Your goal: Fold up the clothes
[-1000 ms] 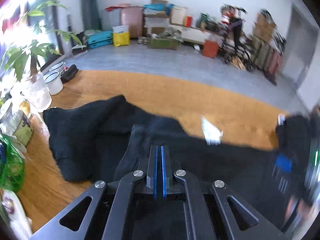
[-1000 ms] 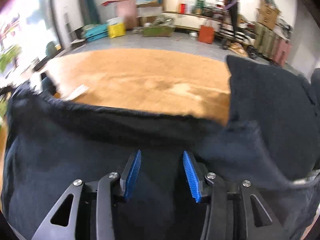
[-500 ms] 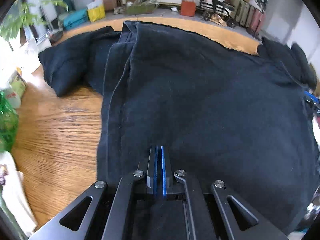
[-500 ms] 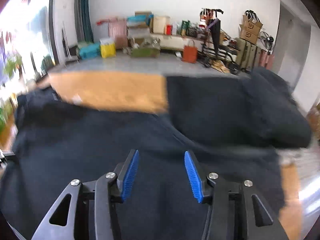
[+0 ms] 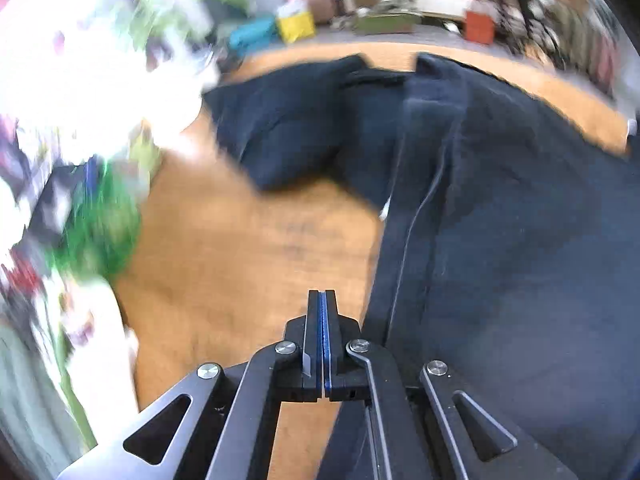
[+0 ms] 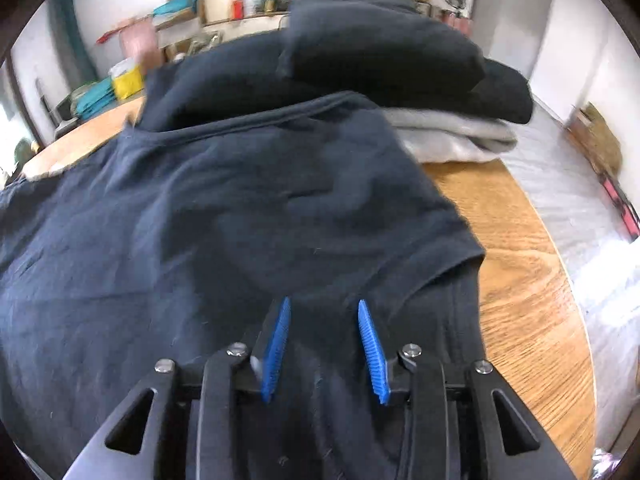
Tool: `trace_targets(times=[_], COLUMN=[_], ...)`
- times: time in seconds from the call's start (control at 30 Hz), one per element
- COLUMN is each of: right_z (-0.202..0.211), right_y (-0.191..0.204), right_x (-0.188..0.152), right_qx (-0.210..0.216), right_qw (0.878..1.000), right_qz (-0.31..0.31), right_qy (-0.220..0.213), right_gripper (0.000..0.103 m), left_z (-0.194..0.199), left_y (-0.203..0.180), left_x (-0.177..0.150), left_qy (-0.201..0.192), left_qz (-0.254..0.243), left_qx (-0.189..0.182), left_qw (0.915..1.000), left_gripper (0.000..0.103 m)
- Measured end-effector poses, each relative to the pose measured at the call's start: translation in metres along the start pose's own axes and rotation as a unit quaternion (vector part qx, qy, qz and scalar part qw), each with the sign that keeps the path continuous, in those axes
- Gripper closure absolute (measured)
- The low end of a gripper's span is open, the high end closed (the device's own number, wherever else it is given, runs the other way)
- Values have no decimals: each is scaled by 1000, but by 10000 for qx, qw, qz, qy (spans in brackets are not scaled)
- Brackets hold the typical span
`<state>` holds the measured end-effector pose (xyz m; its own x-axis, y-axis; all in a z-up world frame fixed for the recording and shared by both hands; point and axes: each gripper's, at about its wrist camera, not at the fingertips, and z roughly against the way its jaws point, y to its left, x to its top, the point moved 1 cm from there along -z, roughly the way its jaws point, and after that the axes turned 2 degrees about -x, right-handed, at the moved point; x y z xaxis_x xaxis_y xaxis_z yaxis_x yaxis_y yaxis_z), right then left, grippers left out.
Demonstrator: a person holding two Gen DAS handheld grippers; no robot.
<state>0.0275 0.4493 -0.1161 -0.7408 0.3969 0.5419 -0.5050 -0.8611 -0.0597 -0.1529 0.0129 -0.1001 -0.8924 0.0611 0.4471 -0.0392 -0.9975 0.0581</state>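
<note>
1. Your dark shirt (image 6: 240, 208) is spread flat over most of the wooden table (image 6: 532, 292). One sleeve (image 5: 280, 128) is bunched toward the table's far left corner, the other sleeve (image 6: 420, 240) lies near the right edge.
2. The left gripper (image 5: 322, 340) has its pads pressed together with nothing between them, and it sits over bare wood just beside the shirt's left side hem (image 5: 404, 240). You'll want to open it before going for that hem.
3. The right gripper (image 6: 326, 348) has its jaws spread but they've just been closing in. Cloth lies under them, and the pads aren't pinching anything yet.
4. Looks like the sleeve fold is up next. I'd pinch only the top layer near the sleeve seam, lift a little, and carry it inward so the side edge lands straight.
5. Watch the folded stack (image 6: 400, 60) at the far right corner, since the collar end lies against it. Don't drag it along.
</note>
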Motion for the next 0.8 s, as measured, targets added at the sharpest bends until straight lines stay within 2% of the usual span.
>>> trace_targets(times=[0.03, 0.1, 0.17, 0.2, 0.23, 0.33, 0.47, 0.57, 0.63, 0.67, 0.73, 0.8], right_z=[1, 15, 30, 37, 44, 61, 60, 62, 65, 67, 73, 83], right_y=[-4, -5, -5, -5, -3, 0, -44, -81, -97, -103, -112, -109], right_x=[-1, -11, -22, -27, -35, -63, -89, -105, -111, -114, -117, -115], right_qx=[16, 296, 575, 715, 810, 724, 812, 814, 541, 450, 540, 330], right_qw=[9999, 9995, 9983, 9973, 9966, 9963, 9960, 9917, 9925, 9930, 9921, 9936], right_qz=[-113, -98, -84, -77, 13, 425, -371, -992, -1088, -1081, -1119, -1074], right_qy=[9, -42, -92, -117, -148, -191, 22, 122, 154, 169, 202, 96], right_gripper=[65, 63, 62, 62, 60, 58, 58, 61, 62, 66, 66, 63], left_z=[9, 33, 56, 63, 66, 62, 68, 70, 67, 68, 73, 82], left_y=[7, 10, 3, -2, -6, -12, -13, -11, -3, 0, 5, 8], left_x=[-9, -33, -60, -74, -86, -115, -131, -135, -132, -132, -137, -144], left_qy=[85, 132, 141, 190, 261, 401, 328, 240, 158, 139, 133, 136], left_qz=[196, 202, -31, -174, -309, -560, -384, -408, -333, -275, -145, -78], left_qx=[-390, -983, -1363, -1427, -1410, -1077, -1141, -971, -920, -881, -842, -860], left_qw=[9990, 9949, 9906, 9894, 9892, 9918, 9922, 9941, 9951, 9956, 9963, 9962], left_gripper=[100, 100, 100, 100, 100, 100, 100, 100, 100, 100, 100, 100])
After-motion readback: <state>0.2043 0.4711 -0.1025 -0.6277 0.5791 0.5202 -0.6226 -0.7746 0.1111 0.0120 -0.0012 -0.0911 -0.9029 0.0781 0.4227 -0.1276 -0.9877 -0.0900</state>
